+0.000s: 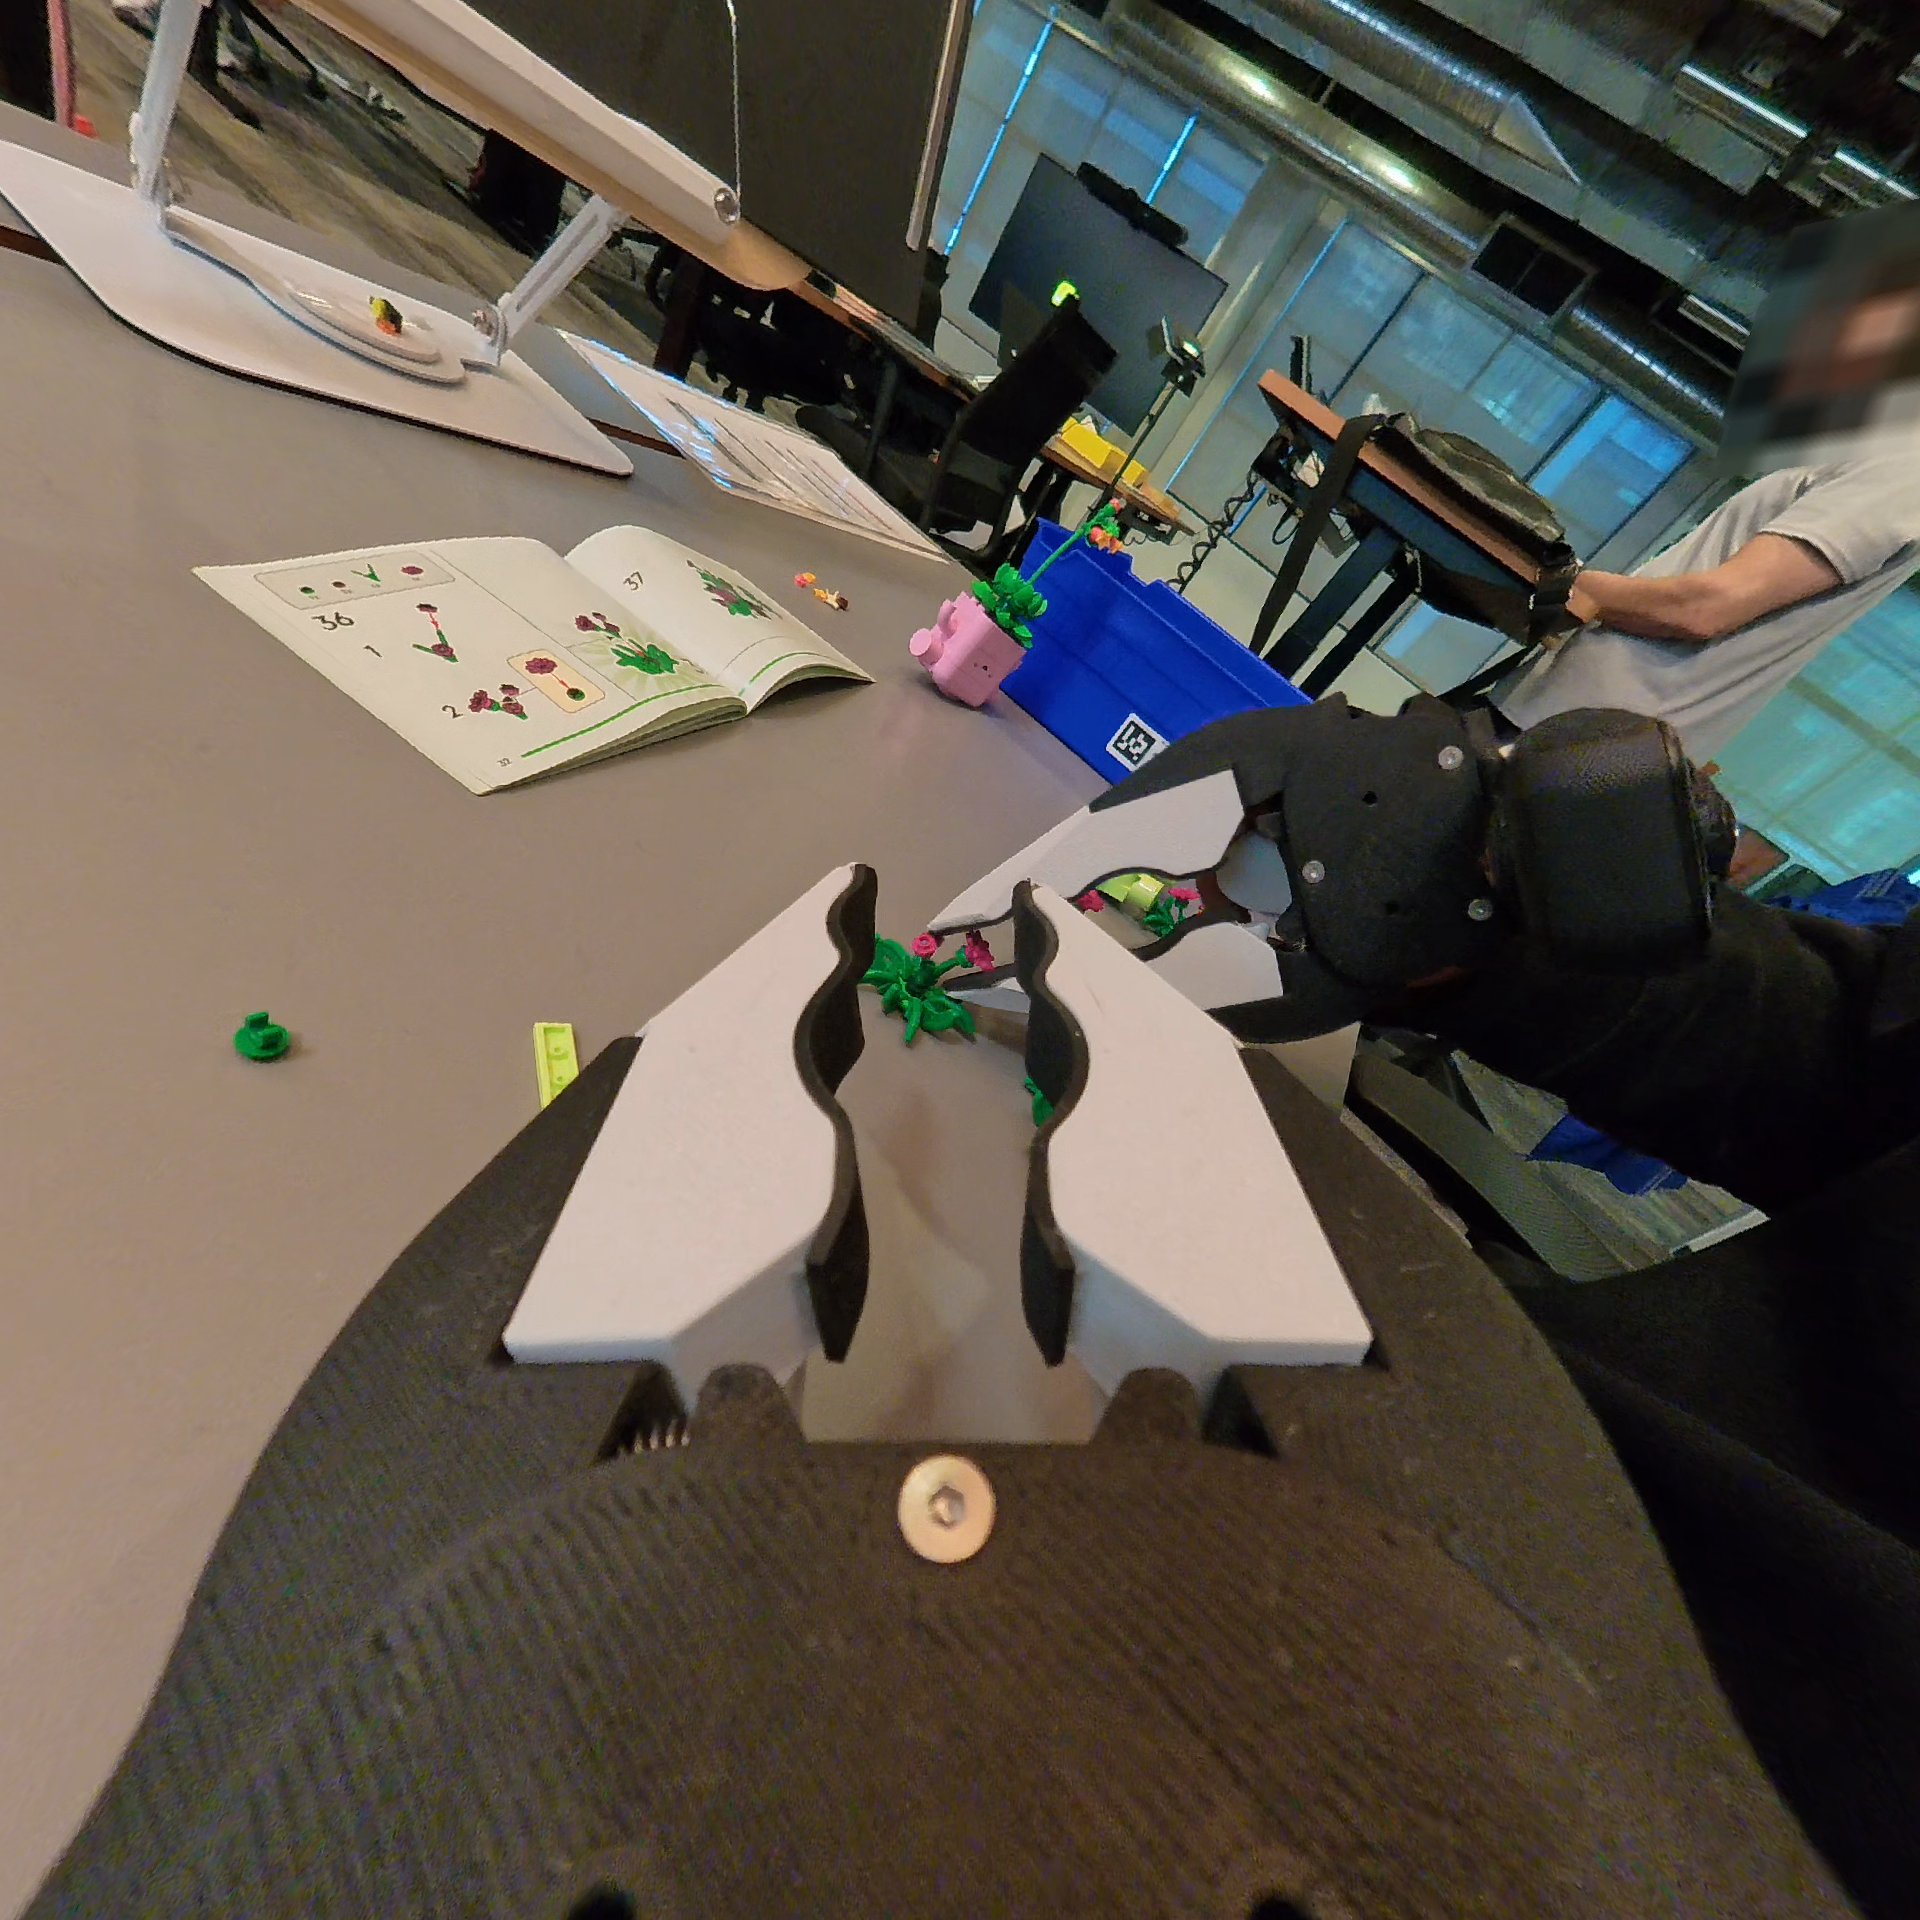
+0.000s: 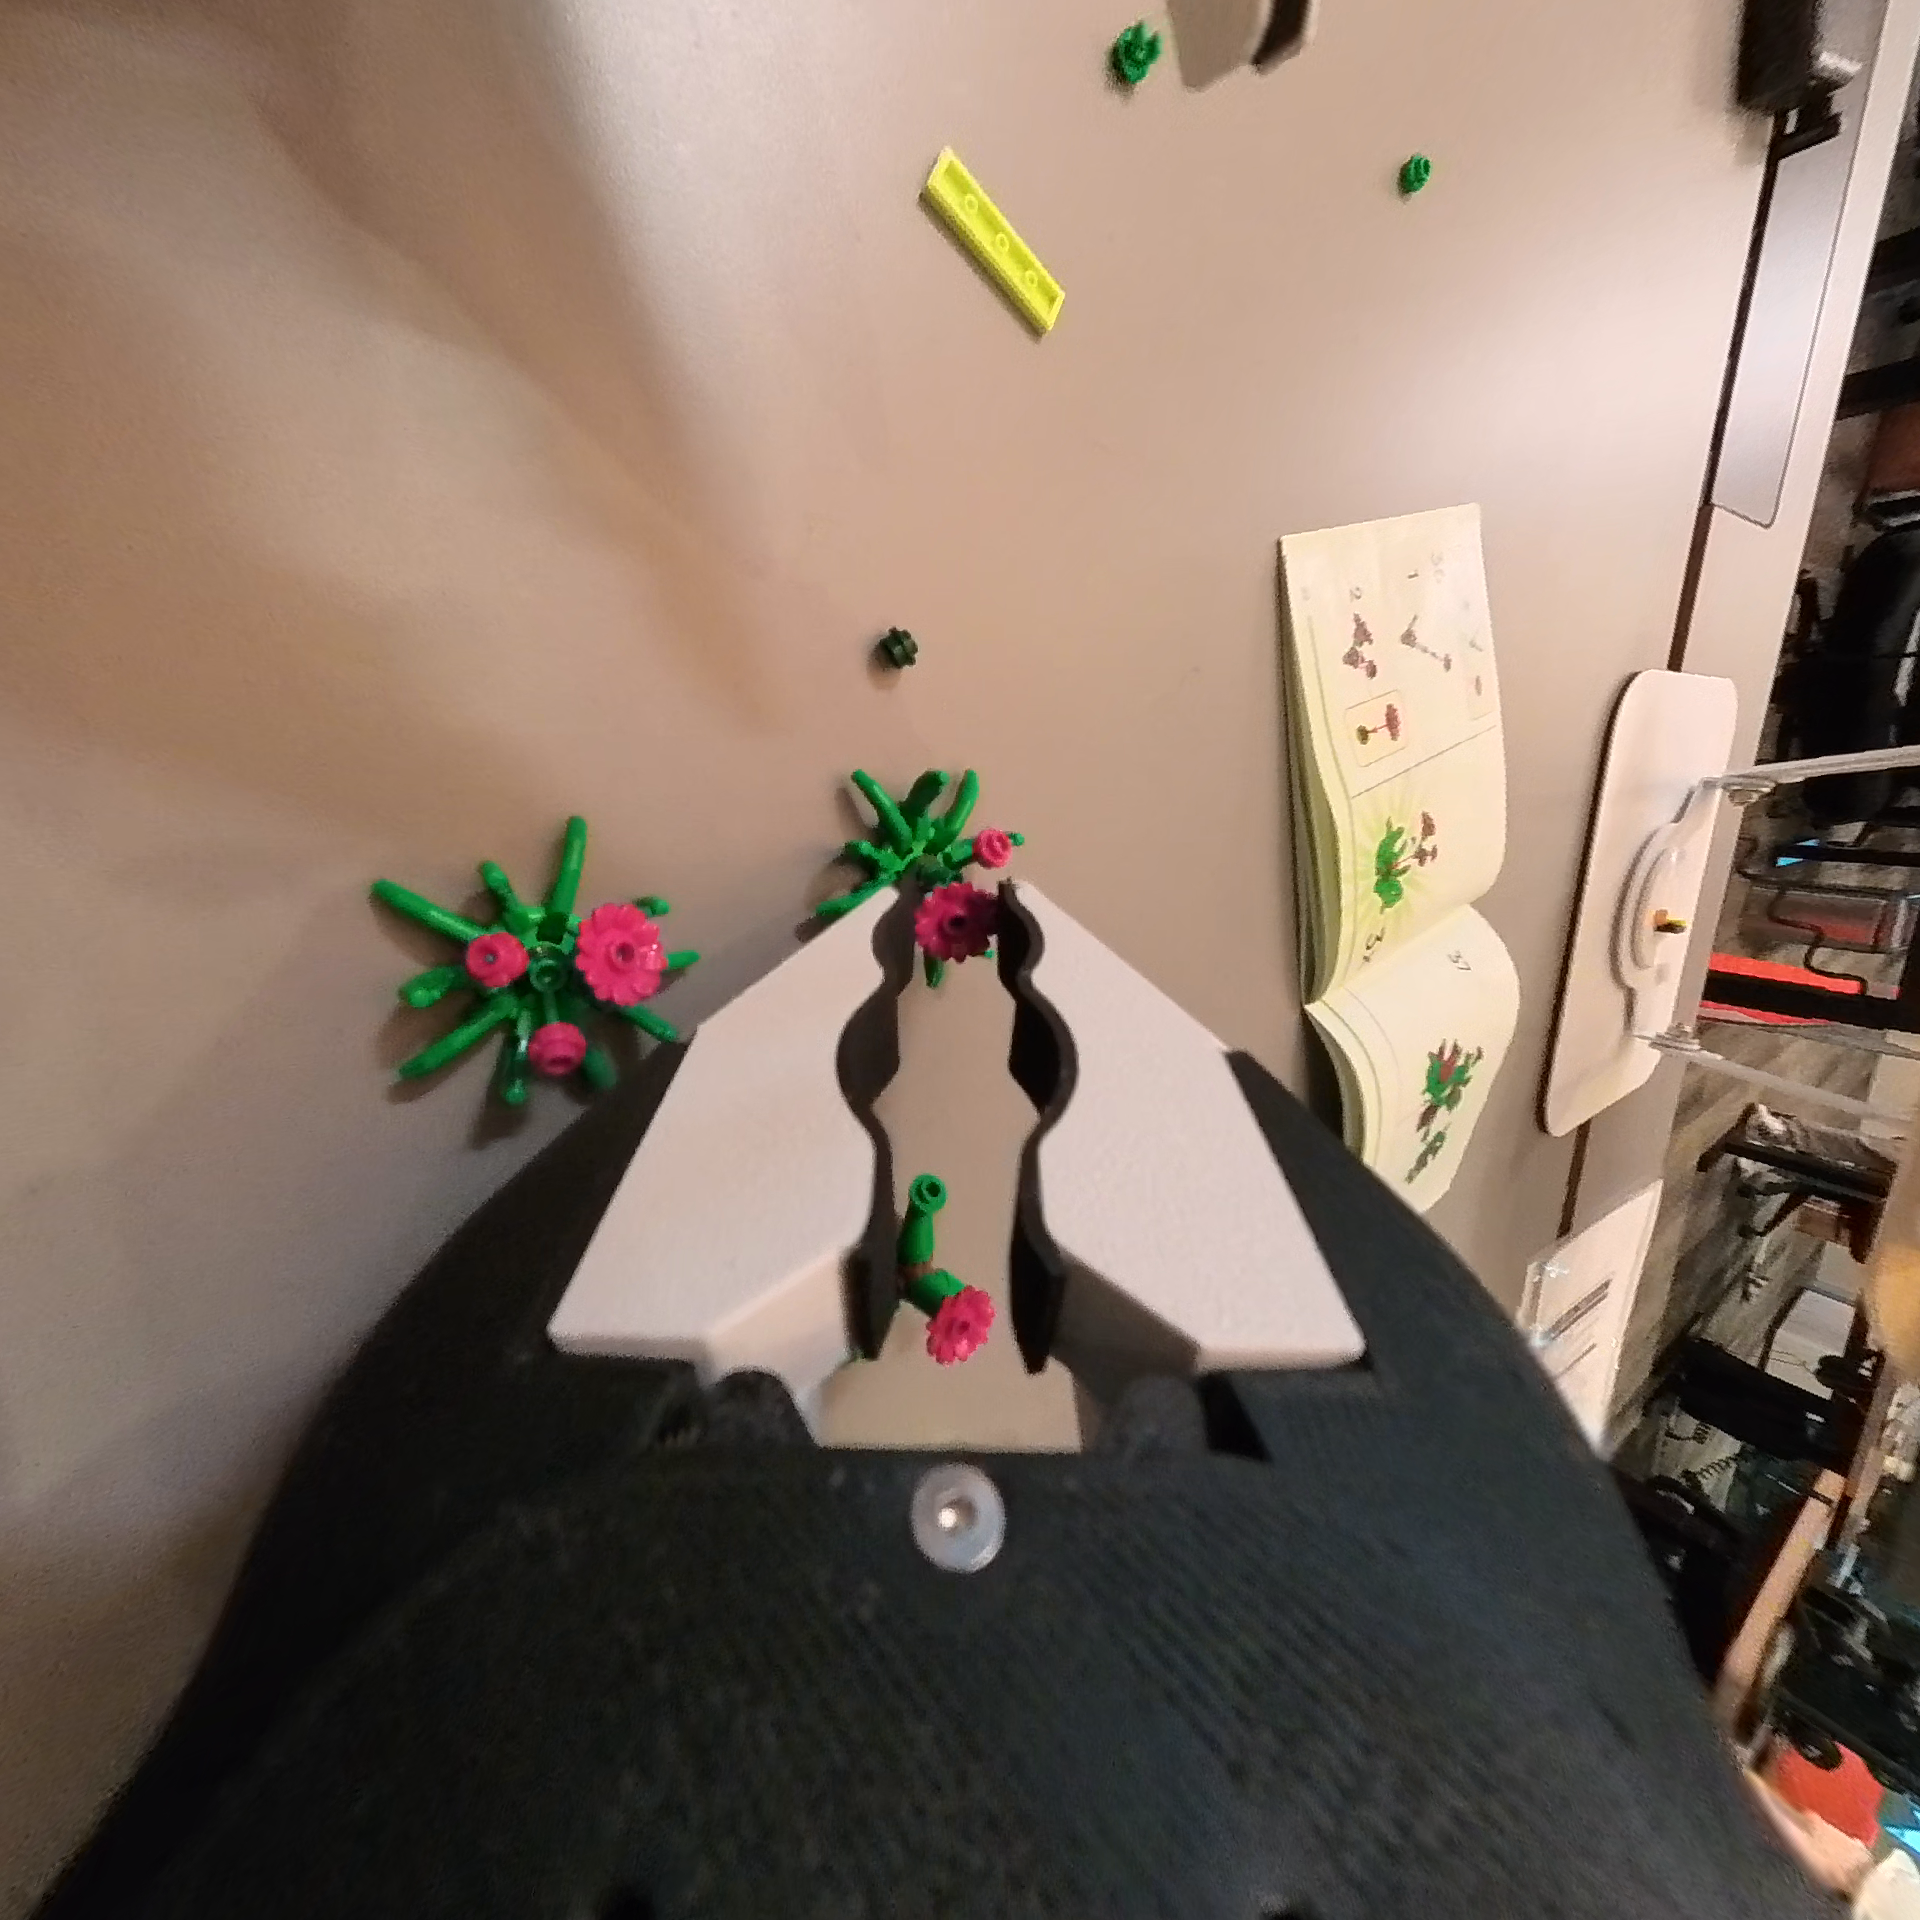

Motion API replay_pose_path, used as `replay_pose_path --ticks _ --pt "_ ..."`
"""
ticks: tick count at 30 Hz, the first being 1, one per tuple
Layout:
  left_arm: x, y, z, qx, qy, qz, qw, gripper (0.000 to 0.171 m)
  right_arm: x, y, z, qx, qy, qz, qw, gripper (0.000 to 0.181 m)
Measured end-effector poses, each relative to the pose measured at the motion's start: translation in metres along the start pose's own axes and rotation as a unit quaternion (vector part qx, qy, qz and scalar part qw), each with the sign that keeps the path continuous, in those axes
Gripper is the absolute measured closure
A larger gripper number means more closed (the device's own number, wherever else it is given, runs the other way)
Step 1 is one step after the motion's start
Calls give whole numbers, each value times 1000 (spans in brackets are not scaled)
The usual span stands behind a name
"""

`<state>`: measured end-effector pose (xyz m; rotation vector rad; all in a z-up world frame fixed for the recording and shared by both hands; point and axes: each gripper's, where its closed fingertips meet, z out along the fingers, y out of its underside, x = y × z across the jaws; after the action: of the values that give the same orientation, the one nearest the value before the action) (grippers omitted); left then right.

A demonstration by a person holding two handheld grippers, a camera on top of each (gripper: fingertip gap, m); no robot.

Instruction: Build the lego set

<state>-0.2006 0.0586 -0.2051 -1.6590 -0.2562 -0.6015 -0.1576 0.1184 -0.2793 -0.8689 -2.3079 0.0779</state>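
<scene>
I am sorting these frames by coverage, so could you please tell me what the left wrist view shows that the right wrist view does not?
Only the left wrist view shows the pink pot with a plant, the blue bin behind it, and the right hand-held gripper from outside.

Only the right wrist view shows the complete three-flower plant, the loose stem with a pink flower between its own fingers, and a dark green stud.

Both show the open instruction booklet, the lime plate, and the plant cluster at the right gripper's tips.

Green piece (image 1: 1039,1101) mostly hidden behind the left gripper's (image 1: 940,899) right finger; flower stem (image 2: 935,1278) partly covered, possibly lying on the table; far pieces (image 1: 821,592) too small.
</scene>
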Motion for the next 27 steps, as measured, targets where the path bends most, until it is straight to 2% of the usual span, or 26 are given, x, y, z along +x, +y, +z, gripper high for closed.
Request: replay_pose_path --ticks 3,13,21,27 --pt "0 0 0 -1 0 -1 1000 147 -7 0 0 -5 -16 -12 1000 168" --pt "-2 3 1 -6 1 -10 1000 147 -5 -2 1 -34 1 -90 995 168" --pt "-3 3 1 -8 -1 -12 1000 147 -6 -6 0 -66 54 -229 970 168" --pt "-3 4 1 -8 -1 -12 1000 147 -7 -8 0 -75 34 -263 961 168"
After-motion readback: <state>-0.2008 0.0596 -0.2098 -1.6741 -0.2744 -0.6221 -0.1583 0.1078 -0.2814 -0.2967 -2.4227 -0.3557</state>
